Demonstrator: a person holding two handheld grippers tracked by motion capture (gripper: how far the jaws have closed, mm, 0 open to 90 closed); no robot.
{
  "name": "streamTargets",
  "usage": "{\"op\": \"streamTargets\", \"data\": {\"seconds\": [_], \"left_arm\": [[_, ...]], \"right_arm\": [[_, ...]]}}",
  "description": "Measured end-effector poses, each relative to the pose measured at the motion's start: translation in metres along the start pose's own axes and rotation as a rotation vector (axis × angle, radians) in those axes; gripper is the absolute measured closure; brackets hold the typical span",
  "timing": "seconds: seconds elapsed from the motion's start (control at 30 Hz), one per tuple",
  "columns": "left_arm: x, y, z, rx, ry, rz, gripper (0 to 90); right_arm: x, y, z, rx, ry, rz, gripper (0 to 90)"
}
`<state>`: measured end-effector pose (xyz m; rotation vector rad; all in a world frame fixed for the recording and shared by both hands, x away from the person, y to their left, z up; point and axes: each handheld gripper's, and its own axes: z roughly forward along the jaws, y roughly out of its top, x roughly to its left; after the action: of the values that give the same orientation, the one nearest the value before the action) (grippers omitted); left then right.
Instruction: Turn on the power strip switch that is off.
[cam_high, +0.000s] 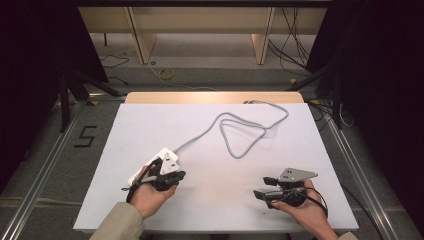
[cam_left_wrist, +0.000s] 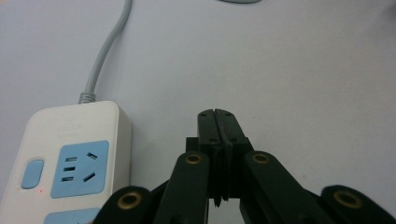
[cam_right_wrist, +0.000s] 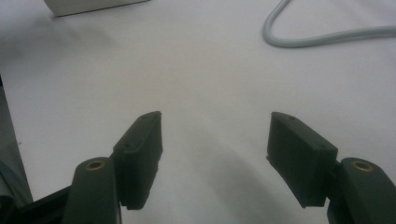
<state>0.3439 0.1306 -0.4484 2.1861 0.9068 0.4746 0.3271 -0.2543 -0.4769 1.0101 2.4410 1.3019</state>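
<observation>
From above, my left gripper (cam_high: 167, 176) rests low over the power strip (cam_high: 167, 156) on the tabletop (cam_high: 215, 150). Along it, the jaws are pressed together, empty, the strip just left. My right gripper (cam_right_wrist: 215, 154) gapes, empty.

The left gripper (cam_left_wrist: 218, 114) rises from the bottom of its own view with both black jaws pressed flat together, nothing between them, the tips over bare white table (cam_left_wrist: 299, 65). Brass-coloured pivots show on the linkage arms below. Just to the left of the jaws lies a white power strip (cam_left_wrist: 74, 140), not touching them. Its face carries a blue socket panel (cam_left_wrist: 80, 169), a small blue button (cam_left_wrist: 32, 173) beside it, and a tiny red light just below the button. A grey cable (cam_left_wrist: 108, 44) leaves the strip's far end through a ribbed collar and runs up toward the table's far edge.
</observation>
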Motion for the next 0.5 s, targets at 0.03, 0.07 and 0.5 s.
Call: {"op": "streamTargets", "data": {"seconds": [0.03, 0.07, 0.5], "left_arm": [[0.0005, 0.0005, -0.0013, 0.004, 0.003, 0.000, 89.4], [0.0007, 0.0008, -0.0017, 0.004, 0.004, 0.000, 89.4], [0.0057, 0.0033, -0.0062, 0.027, 0.020, -0.011, 89.5]], "right_arm": [[0.0000, 0.0000, 0.0000, 0.000, 0.000, -0.001, 36.4], [0.0000, 0.0000, 0.0000, 0.000, 0.000, -0.002, 36.4], [0.0000, -0.0001, 0.0000, -0.001, 0.002, -0.002, 36.4]]}}
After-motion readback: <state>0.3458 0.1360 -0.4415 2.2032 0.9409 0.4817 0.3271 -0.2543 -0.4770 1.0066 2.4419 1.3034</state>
